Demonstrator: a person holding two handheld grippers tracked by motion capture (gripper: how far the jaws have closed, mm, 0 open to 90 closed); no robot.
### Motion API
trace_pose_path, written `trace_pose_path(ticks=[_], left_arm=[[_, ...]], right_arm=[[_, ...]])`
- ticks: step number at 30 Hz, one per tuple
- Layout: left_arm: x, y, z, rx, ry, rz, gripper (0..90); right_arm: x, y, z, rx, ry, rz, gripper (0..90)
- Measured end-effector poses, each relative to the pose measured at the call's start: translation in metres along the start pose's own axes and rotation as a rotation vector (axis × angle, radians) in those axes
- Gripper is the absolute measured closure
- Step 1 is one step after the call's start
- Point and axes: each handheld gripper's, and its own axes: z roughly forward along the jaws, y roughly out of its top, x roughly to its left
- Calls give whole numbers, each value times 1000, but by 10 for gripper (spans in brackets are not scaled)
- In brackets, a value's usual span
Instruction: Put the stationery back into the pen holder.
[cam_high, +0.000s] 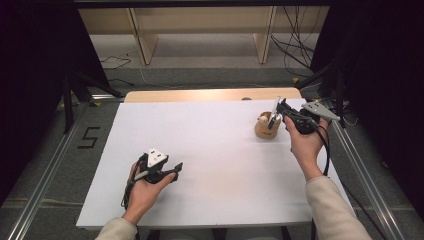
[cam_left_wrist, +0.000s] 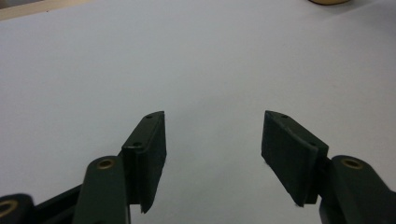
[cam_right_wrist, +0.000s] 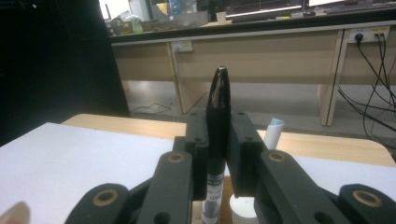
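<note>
Black pen clamped in right gripper jaws could tip the holder; left gripper jaws gape empty.

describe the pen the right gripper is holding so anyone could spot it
Look to the far right of the white table, where a tan holder stands. Above it the right gripper clamps an upright black pen, glossy and dark beside the white items.

— What covers the table?
— A white sheet; a black "5" mark sits on the floor at left
— And far off?
— Wooden benches, with loose cables at right
</note>
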Motion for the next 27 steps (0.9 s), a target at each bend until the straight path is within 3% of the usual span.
trace_pose_path(ticks=[27], left_arm=[[0, 0, 0, 2, 0, 1, 399]], right_arm=[[-3, 8, -2, -26, -10, 13, 803]])
